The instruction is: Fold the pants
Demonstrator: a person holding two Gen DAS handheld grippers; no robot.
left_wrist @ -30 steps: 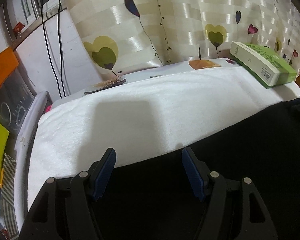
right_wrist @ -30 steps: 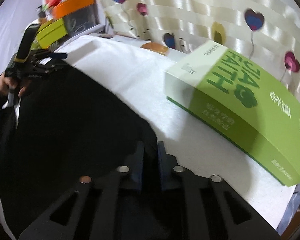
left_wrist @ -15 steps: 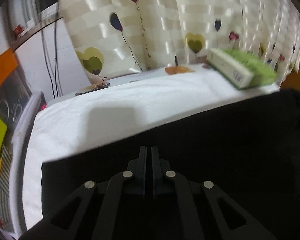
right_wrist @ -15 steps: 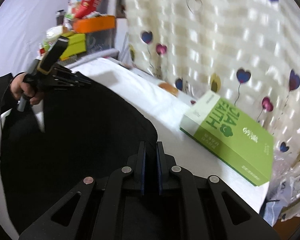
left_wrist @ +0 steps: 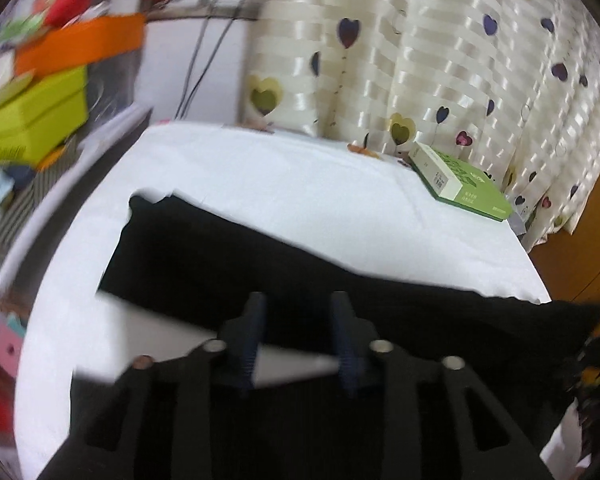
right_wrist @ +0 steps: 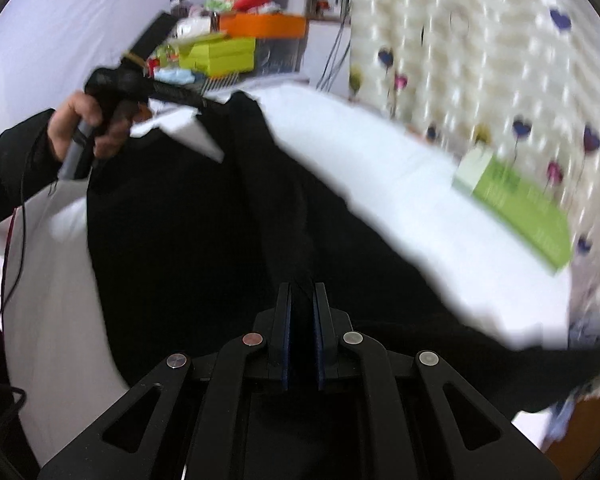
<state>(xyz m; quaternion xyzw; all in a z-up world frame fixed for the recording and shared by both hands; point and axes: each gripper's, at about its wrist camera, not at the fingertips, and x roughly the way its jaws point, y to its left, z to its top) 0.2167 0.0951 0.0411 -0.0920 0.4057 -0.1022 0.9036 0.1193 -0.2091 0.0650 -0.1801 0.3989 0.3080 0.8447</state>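
Observation:
The black pants [left_wrist: 340,280] hang lifted over the white bed cover [left_wrist: 280,184], stretched between both grippers. In the left wrist view my left gripper [left_wrist: 298,300] has its blue fingers partly apart, with black cloth and a pale triangular flap [left_wrist: 160,328] between and behind them. Whether the pads touch the cloth is blurred. In the right wrist view my right gripper [right_wrist: 302,288] is shut on a fold of the pants [right_wrist: 180,240]. A hand [right_wrist: 72,120] holds the left gripper [right_wrist: 204,100] up at the pants' far corner, with the flap [right_wrist: 196,140] just beneath it.
A green box [left_wrist: 472,188] lies at the cover's far right corner, in front of the heart-print curtain [left_wrist: 420,60]. Lime and orange boxes [left_wrist: 40,116] are stacked left of the bed. The cover [right_wrist: 380,168] is bare beyond the pants. Both views are motion-blurred.
Both grippers rose and pulled back, lifting the pants off the cover. The left gripper closed on the pants edge, and now its fingers stand partly apart. The right stayed shut.

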